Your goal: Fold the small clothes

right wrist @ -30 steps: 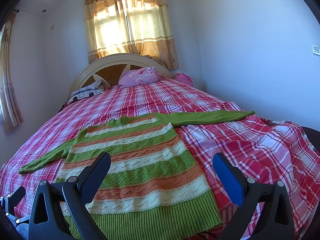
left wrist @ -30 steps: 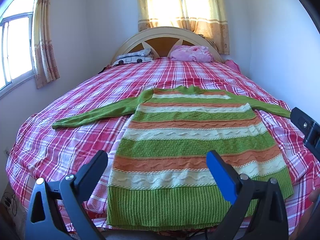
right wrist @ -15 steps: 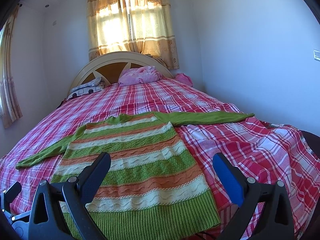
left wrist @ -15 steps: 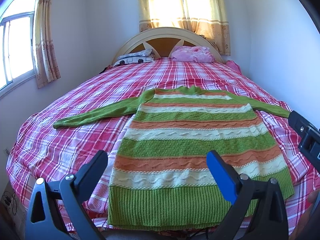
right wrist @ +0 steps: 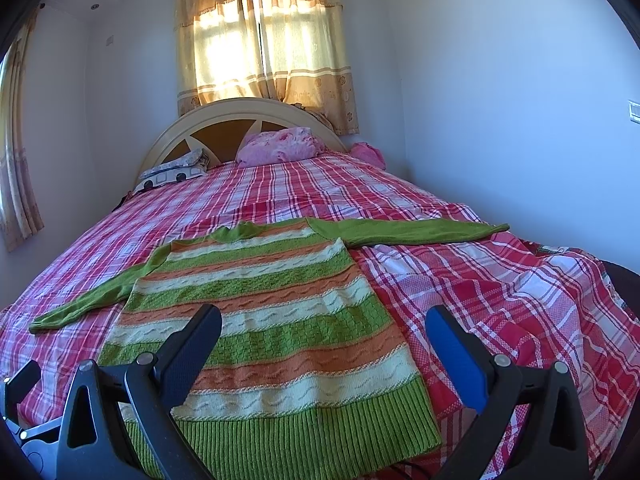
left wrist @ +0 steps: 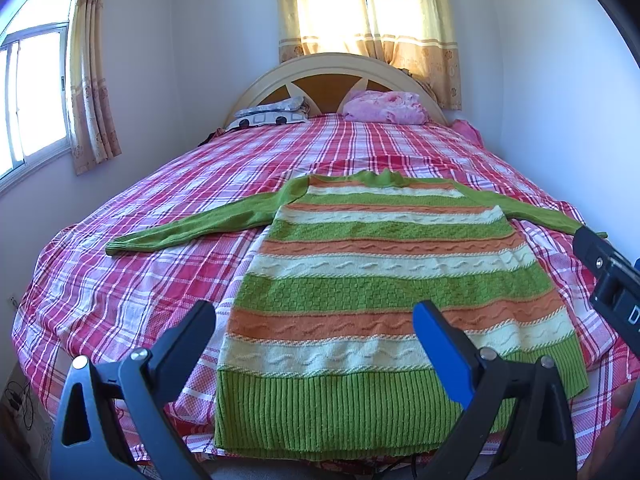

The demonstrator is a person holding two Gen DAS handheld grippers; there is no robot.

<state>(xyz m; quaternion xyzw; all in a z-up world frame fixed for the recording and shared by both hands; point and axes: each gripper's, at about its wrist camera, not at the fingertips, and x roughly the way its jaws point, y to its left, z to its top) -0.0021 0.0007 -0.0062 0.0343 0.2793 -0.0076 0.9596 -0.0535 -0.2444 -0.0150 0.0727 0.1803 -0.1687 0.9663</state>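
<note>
A bed [left wrist: 120, 280] with a red-and-white plaid cover fills both views, its arched headboard [left wrist: 332, 76] at the far end under a curtained window [left wrist: 368, 4]. Spread flat on the cover near the foot edge lies a striped knit sweater [left wrist: 376, 280], banded green, orange and cream. Its long axis runs along the bed: ribbed green hem toward the foot edge, collar toward the headboard. Both green sleeves stretch outward toward the side edges, the right sleeve [right wrist: 408, 232] almost straight across, the left sleeve [left wrist: 192, 232] angled slightly back toward the foot.

The left gripper [left wrist: 316, 332] hovers above the hem, aimed along the sweater toward the headboard, its jaws spread wide and holding nothing. The right gripper [right wrist: 324, 336] hangs over the sweater's right hem corner in the same forward pose, jaws likewise wide apart and empty.

At the headboard rest a pink bundle [left wrist: 384, 106] and a patterned pillow [left wrist: 272, 112].
</note>
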